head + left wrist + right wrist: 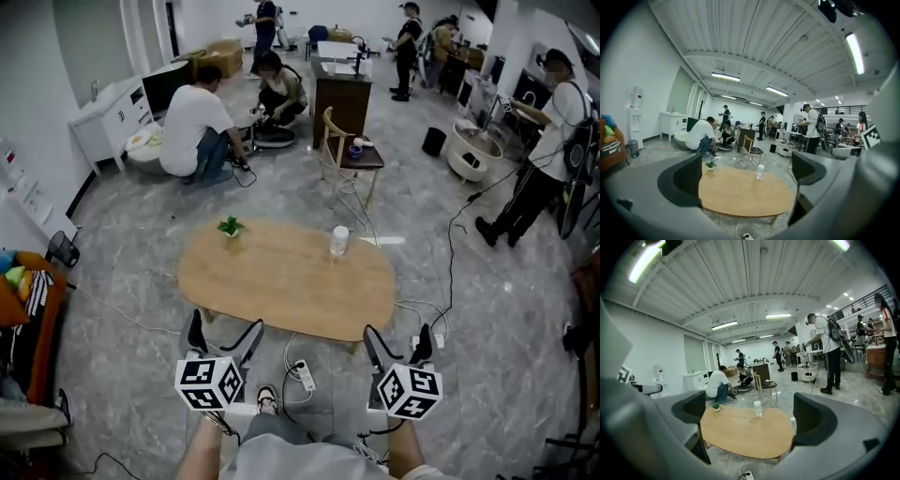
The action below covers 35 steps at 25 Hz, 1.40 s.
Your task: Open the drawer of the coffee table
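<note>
We could not see the drawer in any view. We judged that it sat under the worktop [281, 281], a low oval wooden coffee table in the middle of the floor, most likely along the near edge that faced us. A small potted plant [230, 226] stood at the worktop's far left edge and a clear bottle [339, 241] near its far right edge, both upright.

The left tongs [225, 333] and the right tongs [397, 342] hung just short of the near edge without touching it. Each was released, jaws wide, with nothing between them.

To do the reach well, we needed to lower one pair below the near edge and find the drawer front or its pull before closing. Then we would draw straight toward us and level, gently enough that the bottle did not topple. A power strip [305, 376] and its cable lay on the floor beneath the near edge, worth keeping our feet clear of.
</note>
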Motion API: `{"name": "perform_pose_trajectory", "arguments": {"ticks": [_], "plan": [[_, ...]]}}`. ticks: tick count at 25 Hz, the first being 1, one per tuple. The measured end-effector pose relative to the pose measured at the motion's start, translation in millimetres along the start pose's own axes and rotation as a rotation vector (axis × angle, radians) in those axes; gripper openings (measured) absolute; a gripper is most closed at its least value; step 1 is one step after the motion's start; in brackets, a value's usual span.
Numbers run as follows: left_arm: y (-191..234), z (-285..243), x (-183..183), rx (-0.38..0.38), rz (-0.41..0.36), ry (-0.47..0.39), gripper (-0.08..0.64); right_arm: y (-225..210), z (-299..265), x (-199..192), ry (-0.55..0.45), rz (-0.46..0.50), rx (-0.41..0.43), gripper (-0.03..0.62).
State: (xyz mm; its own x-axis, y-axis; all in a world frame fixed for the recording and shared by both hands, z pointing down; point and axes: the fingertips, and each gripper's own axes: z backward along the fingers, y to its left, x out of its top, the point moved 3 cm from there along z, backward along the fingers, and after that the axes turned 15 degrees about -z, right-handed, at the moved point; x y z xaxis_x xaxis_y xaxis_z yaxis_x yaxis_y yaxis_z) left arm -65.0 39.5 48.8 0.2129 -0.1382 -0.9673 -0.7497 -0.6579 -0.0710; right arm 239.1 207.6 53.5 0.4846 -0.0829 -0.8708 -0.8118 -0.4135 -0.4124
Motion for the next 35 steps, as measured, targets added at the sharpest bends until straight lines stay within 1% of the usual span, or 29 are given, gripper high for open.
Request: {"name": "perform_pose_trajectory", "arguments": {"ticks": [3, 6, 10, 13, 17, 19, 22, 26, 31, 35], "plan": [[29.9, -42.1, 14.9, -0.058, -0.013, -0.009, 0.577, 23.5, -29.7, 4.3, -0.021, -0.013, -0.040, 0.588], [50.7, -79.1, 25.1, -0.113, -0.031, -0.013, 0.577, 38.8, -54.4, 7.5, -0.043, -0.030, -0.078, 0.588], [64.9, -119.2, 24.1, -0.184, -0.057, 0.005, 0.577, 49.3, -73.7, 6.2, -0.066, -0.049, -0.123, 0.587], [64.9, -143.1, 22.2, -0.216, -0.058, 0.013, 0.577, 46.1, -82.6, 0.7, -0.061, -0.058, -0.147, 0.587], [51.5, -162.0, 19.5, -0.243, -0.061, 0.035, 0.577, 30.7, -91.4, 0.0, -0.044, -0.072, -0.171, 0.587], [42.5, -167.4, 17.0, -0.252, -0.057, 0.049, 0.577, 22.2, -91.8, 3.9, -0.051, -0.077, -0.178, 0.586], [22.5, -171.8, 15.3, -0.281, -0.071, 0.062, 0.577, -1.6, -85.1, 8.1, -0.068, -0.100, -0.213, 0.586], [-4.4, -181.2, 13.4, -0.314, -0.085, 0.069, 0.577, -35.8, -71.4, 3.7, -0.066, -0.139, -0.267, 0.586], [-53.5, -195.8, 3.9, -0.392, -0.091, 0.098, 0.577, -70.2, -54.9, -0.9, -0.049, -0.154, -0.328, 0.586], [-89.3, -204.2, -2.0, -0.447, -0.103, 0.111, 0.577, -86.1, -52.7, -4.8, -0.034, -0.162, -0.331, 0.586]]}}
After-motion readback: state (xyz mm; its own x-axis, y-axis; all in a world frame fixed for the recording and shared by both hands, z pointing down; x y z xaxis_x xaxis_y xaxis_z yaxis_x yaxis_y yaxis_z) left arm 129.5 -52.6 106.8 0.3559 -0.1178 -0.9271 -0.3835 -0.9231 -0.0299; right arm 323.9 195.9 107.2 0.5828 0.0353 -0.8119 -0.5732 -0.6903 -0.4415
